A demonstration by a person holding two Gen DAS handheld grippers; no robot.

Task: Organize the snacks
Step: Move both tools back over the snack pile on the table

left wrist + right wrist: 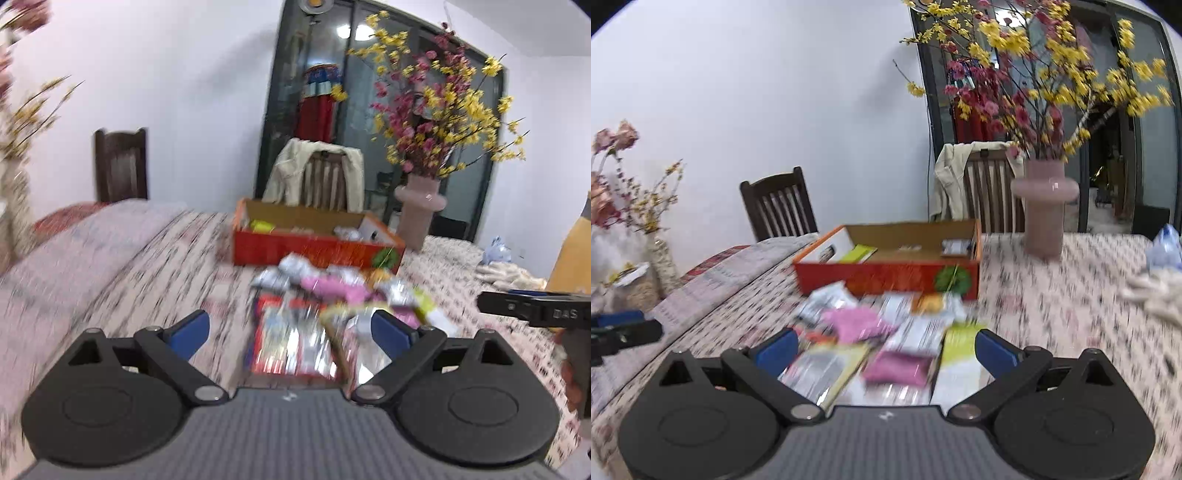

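Note:
A pile of snack packets (325, 295) lies on the patterned tablecloth in front of an open red cardboard box (314, 247); pink, silver, yellow-green and red wrappers show, blurred. The box holds a few packets. My left gripper (291, 328) is open and empty, just above the near side of the pile. In the right wrist view the same pile (879, 332) and box (886, 277) show. My right gripper (886, 350) is open and empty over the near packets. The right gripper's body also shows at the left wrist view's right edge (535, 312).
A pink vase of yellow and red flowers (1043, 210) stands right of the box. Wooden chairs (779, 206) stand behind the table, one draped with a beige jacket (291, 173). White cloths (1160, 295) lie at the right. Another flower vase (661, 258) stands far left.

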